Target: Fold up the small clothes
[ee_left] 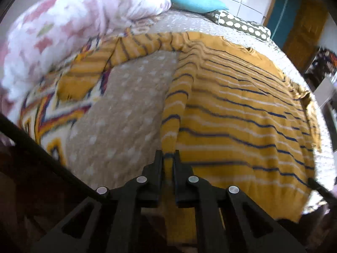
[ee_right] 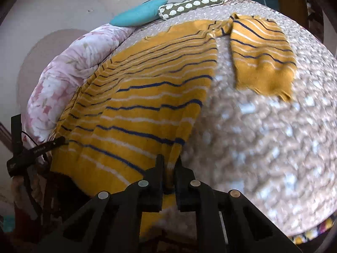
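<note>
1. Left wrist view: the left gripper has its jaws closed on a raised fold at the near edge of the top, a mustard garment with blue and white stripes spread flat on the bed
2. The top's body runs away from the gripper toward the far right; a sleeve curves off to the left across the dotted cover
3. A floral quilt is bunched at the far left; a teal pillow and a spotted bolster lie at the head
4. Right wrist view: the right gripper is closed on the top's near right corner, cloth pinched between the jaws
5. The other sleeve lies far right, apparently folded back, though blur makes that unsure
6. The left gripper shows at the left edge, beside the quilt; pillow and bolster lie beyond
</note>
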A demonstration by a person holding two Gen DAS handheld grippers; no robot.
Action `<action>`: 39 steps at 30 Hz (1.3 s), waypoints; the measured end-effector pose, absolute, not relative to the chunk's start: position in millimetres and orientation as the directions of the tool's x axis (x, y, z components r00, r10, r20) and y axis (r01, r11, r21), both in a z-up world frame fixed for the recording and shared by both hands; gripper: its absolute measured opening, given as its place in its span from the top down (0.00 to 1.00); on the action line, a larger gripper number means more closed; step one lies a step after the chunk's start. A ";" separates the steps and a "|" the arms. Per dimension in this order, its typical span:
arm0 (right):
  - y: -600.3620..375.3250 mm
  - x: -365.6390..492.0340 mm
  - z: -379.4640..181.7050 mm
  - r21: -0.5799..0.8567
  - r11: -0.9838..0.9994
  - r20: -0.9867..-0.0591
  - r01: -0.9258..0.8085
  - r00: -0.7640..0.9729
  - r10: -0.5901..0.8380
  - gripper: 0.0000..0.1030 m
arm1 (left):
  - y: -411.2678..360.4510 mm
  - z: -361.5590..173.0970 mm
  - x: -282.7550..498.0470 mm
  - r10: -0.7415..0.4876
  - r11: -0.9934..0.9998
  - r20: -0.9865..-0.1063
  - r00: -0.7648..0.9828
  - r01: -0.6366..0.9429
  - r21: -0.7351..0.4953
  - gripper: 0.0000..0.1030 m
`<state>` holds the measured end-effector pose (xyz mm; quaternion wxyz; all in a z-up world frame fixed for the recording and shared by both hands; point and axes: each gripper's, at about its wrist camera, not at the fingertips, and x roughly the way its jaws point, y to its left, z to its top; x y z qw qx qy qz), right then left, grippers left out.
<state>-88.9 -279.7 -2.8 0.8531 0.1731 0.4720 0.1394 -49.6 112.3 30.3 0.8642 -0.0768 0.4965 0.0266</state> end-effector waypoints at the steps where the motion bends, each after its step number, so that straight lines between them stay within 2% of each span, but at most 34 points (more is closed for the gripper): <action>1: -283.7 -95.4 -4.7 0.423 0.903 -0.764 -0.076 0.506 0.400 0.92 | 115.9 29.0 -56.3 -0.023 0.986 -0.867 0.498 -0.132 -0.102 0.96; 3: -285.5 -109.6 -13.1 0.425 0.902 -0.779 -0.074 0.478 0.406 0.95 | 124.4 26.7 -71.0 0.007 0.985 -0.874 0.486 -0.155 -0.078 0.96; 7: -291.6 -126.6 -20.7 0.419 0.906 -0.798 -0.061 0.451 0.400 0.95 | 136.1 28.6 -92.0 -0.018 0.983 -0.862 0.507 -0.150 -0.109 0.94; 8: -297.8 -128.9 -17.5 0.405 0.913 -0.797 -0.045 0.472 0.377 0.95 | 136.2 32.0 -96.3 -0.002 0.985 -0.852 0.524 -0.146 -0.091 0.86; 11: -324.3 -129.9 -7.8 0.386 0.922 -0.783 0.008 0.531 0.324 0.94 | 124.3 43.3 -100.5 0.055 0.991 -0.817 0.574 -0.131 -0.026 0.45; 14: -347.3 -124.2 -1.0 0.398 0.914 -0.770 0.081 0.571 0.285 0.93 | 106.7 55.6 -98.7 0.083 0.994 -0.780 0.620 -0.109 0.020 0.38; 15: -350.9 -122.8 1.2 0.399 0.912 -0.765 0.095 0.584 0.274 0.90 | 101.1 58.1 -95.8 0.082 0.995 -0.778 0.623 -0.098 0.027 0.33; 16: -352.3 -122.0 4.1 0.394 0.914 -0.762 0.103 0.593 0.262 0.87 | 95.3 60.2 -92.7 0.076 0.996 -0.776 0.625 -0.088 0.027 0.31; 18: -345.3 -120.2 11.1 0.372 0.924 -0.756 0.092 0.608 0.243 0.75 | 82.4 65.9 -85.9 0.062 0.997 -0.777 0.627 -0.067 0.025 0.30; 22: -306.2 -106.8 32.2 0.289 0.957 -0.756 0.009 0.615 0.222 0.69 | 50.8 82.2 -71.1 0.036 0.999 -0.761 0.648 -0.014 0.036 0.30; 25: -273.0 -88.9 52.3 0.205 0.979 -0.750 -0.019 0.639 0.169 0.60 | 29.3 96.7 -62.8 0.026 0.999 -0.744 0.667 -0.001 0.034 0.28; 30: -254.0 -80.7 74.2 0.208 0.977 -0.708 0.045 0.696 0.119 0.48 | 14.8 107.0 -68.9 0.008 0.998 -0.713 0.701 -0.048 -0.036 0.19; 35: -241.7 -94.4 64.8 0.135 0.985 -0.703 0.110 0.711 0.017 0.48 | -0.5 87.7 -84.3 0.060 0.998 -0.719 0.692 -0.064 0.022 0.19; 39: -229.8 -103.0 47.1 0.104 0.990 -0.724 0.094 0.689 0.011 0.42 | -7.4 71.0 -87.2 0.016 1.000 -0.761 0.649 -0.030 -0.004 0.19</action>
